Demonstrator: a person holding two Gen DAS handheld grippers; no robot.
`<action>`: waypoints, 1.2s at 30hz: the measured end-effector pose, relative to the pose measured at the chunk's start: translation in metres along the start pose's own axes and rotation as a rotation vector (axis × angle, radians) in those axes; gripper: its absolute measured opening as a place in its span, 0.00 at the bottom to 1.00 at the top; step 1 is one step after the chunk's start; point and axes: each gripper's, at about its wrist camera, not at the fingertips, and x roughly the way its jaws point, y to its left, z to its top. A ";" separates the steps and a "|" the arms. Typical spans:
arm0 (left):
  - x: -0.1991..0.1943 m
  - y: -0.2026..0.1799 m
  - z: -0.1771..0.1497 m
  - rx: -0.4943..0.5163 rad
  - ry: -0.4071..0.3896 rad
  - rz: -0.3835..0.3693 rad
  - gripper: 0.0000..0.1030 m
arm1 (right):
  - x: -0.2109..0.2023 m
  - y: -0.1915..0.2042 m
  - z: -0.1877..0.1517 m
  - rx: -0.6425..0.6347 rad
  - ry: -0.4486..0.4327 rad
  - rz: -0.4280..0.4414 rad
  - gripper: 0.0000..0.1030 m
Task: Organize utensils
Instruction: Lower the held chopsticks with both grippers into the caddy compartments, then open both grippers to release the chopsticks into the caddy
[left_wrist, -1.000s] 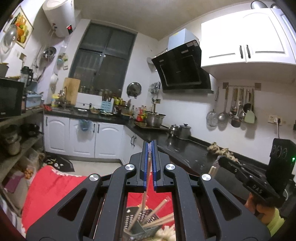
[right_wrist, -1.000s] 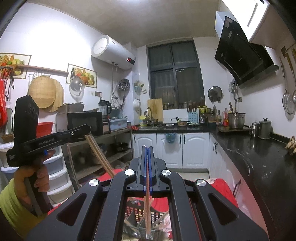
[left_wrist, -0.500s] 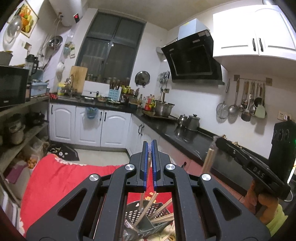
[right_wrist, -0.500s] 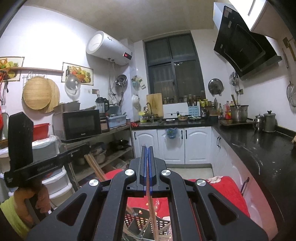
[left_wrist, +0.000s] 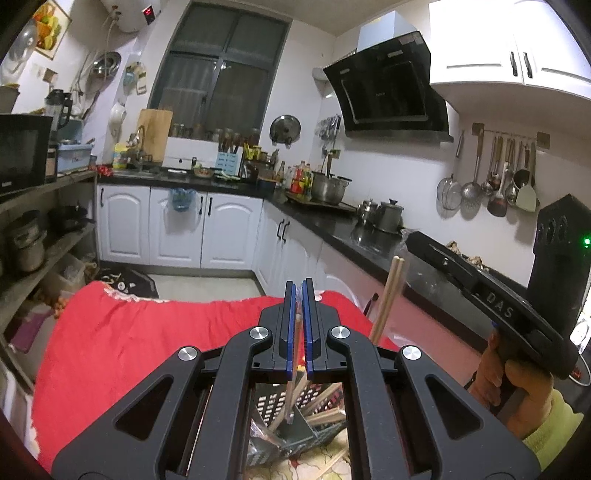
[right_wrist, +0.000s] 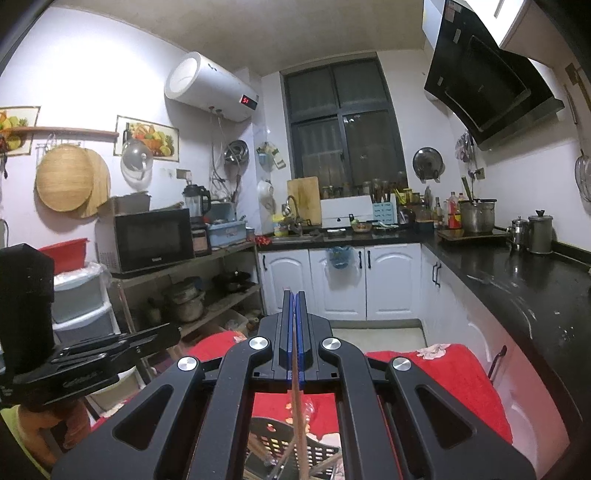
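Note:
My left gripper (left_wrist: 299, 295) is shut on a wooden chopstick (left_wrist: 293, 384) that hangs down into a dark perforated utensil basket (left_wrist: 299, 432) holding several chopsticks. My right gripper (right_wrist: 294, 306) is shut on another wooden chopstick (right_wrist: 300, 424) that points down over the same basket (right_wrist: 295, 446). In the left wrist view the right gripper's body (left_wrist: 480, 291) is at the right, with its chopsticks' upper ends (left_wrist: 388, 295) sticking up. In the right wrist view the left gripper's body (right_wrist: 92, 362) is at the left.
The basket sits on a table with a red cloth (left_wrist: 147, 339). A black countertop (right_wrist: 517, 280) with pots runs along the right. Open shelves with a microwave (right_wrist: 151, 240) stand at the left. White cabinets (left_wrist: 177, 229) line the back wall.
Both grippers have tilted down and lowered towards the basket with their chopsticks. The kitchen background has shifted up in both views.

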 end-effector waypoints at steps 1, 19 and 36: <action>0.001 0.000 -0.003 0.000 0.006 -0.001 0.02 | 0.000 -0.002 -0.003 -0.006 0.001 -0.005 0.02; 0.026 0.008 -0.048 -0.023 0.129 -0.011 0.02 | 0.009 -0.020 -0.062 0.018 0.153 -0.066 0.03; 0.001 0.016 -0.049 -0.038 0.112 0.048 0.71 | -0.035 -0.025 -0.071 0.057 0.158 -0.067 0.47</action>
